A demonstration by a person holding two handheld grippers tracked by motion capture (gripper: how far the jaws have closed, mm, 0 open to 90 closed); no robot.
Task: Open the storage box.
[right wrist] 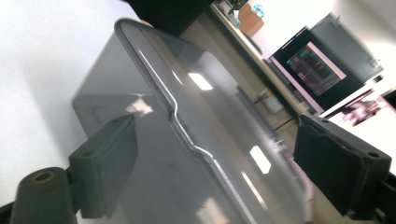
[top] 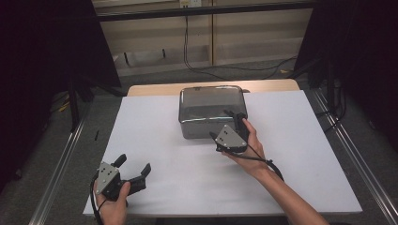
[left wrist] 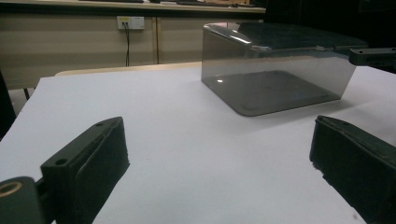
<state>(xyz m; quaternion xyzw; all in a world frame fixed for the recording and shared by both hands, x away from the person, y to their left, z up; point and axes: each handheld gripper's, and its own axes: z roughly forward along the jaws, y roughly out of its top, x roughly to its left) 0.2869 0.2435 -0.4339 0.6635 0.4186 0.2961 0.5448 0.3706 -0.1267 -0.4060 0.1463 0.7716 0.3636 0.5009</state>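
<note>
Left gripper (top: 133, 172), lower left of high view: black body, grey three-cornered plate with small dark screws on top, black cable trailing below. Right gripper (top: 238, 123), centre of high view: same black body and grey plate, black cable looping along bare forearm. Both gripper views: two black blocky jaws with dark padded faces, round hole at lower left.
</note>
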